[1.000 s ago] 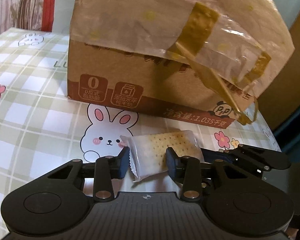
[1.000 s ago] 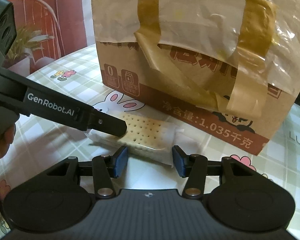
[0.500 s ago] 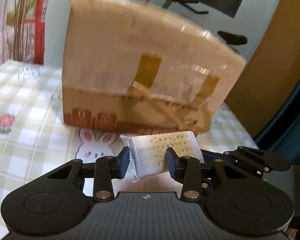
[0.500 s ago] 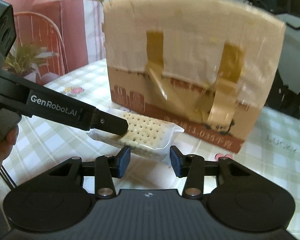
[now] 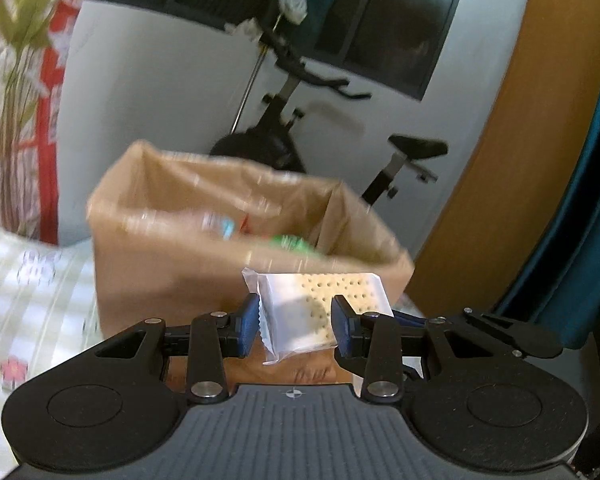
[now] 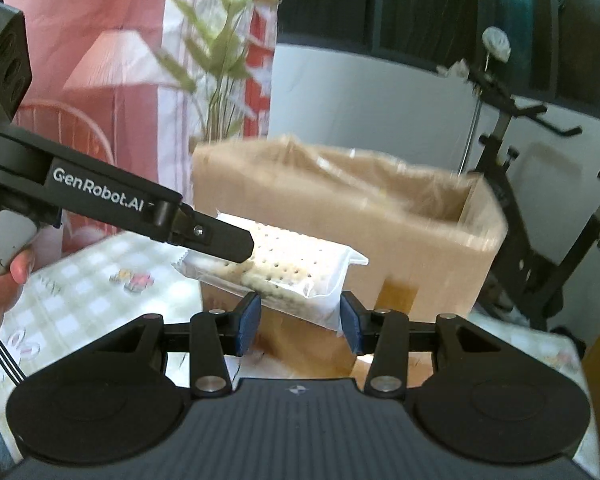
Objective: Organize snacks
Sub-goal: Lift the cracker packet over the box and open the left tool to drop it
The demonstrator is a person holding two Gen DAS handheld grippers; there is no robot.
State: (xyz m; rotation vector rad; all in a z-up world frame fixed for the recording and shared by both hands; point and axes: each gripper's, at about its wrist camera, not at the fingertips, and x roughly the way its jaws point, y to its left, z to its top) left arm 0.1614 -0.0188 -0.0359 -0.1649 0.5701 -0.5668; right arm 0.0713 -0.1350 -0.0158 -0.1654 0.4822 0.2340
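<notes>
Two tongs share one cracker packet (image 5: 324, 308): left tongs (image 5: 294, 322) and right tongs (image 6: 300, 320) each clamp an end, its long axis spanning between them. I judge the open carton (image 6: 400, 240) lies ahead, beyond the packet.

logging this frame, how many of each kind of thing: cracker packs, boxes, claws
cracker pack: 1, held between both claws
cardboard box: 1, open-topped, items inside too blurred to count
claws: 2, left claw and right claw
total: 4
</notes>
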